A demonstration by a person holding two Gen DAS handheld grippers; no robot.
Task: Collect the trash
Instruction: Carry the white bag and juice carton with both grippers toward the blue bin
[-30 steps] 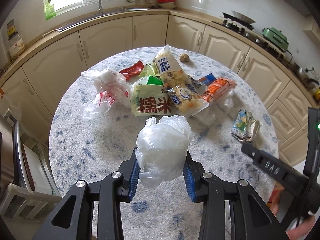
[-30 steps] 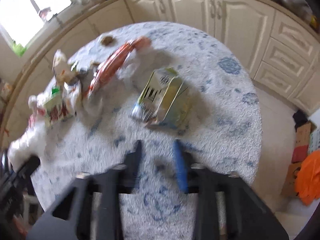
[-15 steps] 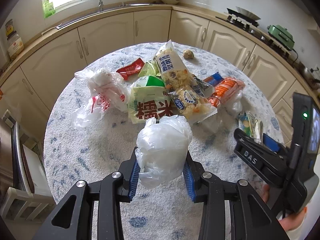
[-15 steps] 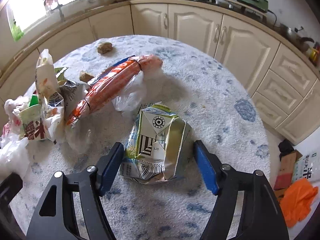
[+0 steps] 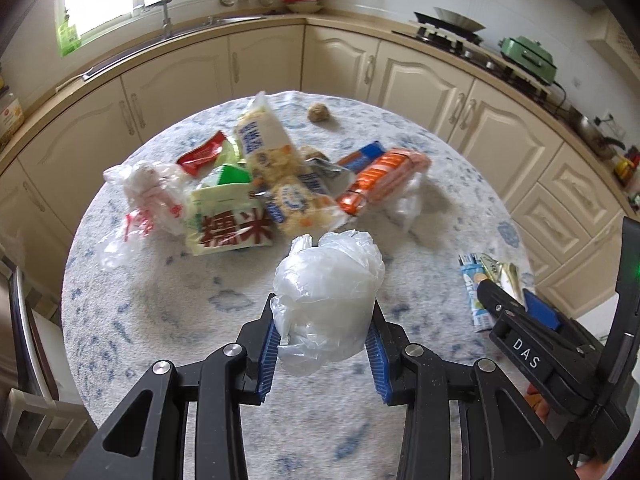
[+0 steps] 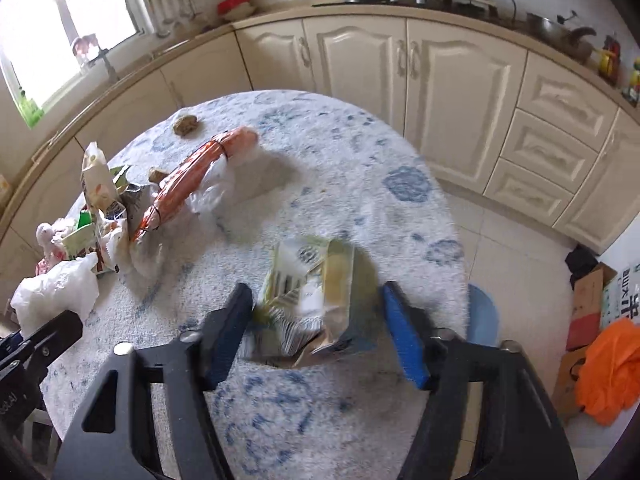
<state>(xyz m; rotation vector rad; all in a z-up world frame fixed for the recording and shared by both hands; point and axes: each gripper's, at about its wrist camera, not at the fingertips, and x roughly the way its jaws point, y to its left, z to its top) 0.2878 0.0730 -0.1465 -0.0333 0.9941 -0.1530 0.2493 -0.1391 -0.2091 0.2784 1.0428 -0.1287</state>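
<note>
Left gripper (image 5: 322, 334) jaws clamping crumpled white plastic bag (image 5: 328, 300), ready as trash sack. Right gripper (image 6: 320, 328) jaws spread wide, straddling flattened yellow-green drink carton (image 6: 312, 296), lining up pickup.

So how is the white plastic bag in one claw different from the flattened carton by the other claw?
The plastic bag is white, soft and balled up; the carton is printed, foil-lined and crushed flat. The left gripper is shut on the bag, while the right gripper is open around the carton, not yet pinching it. Both are trash at the table.
</note>
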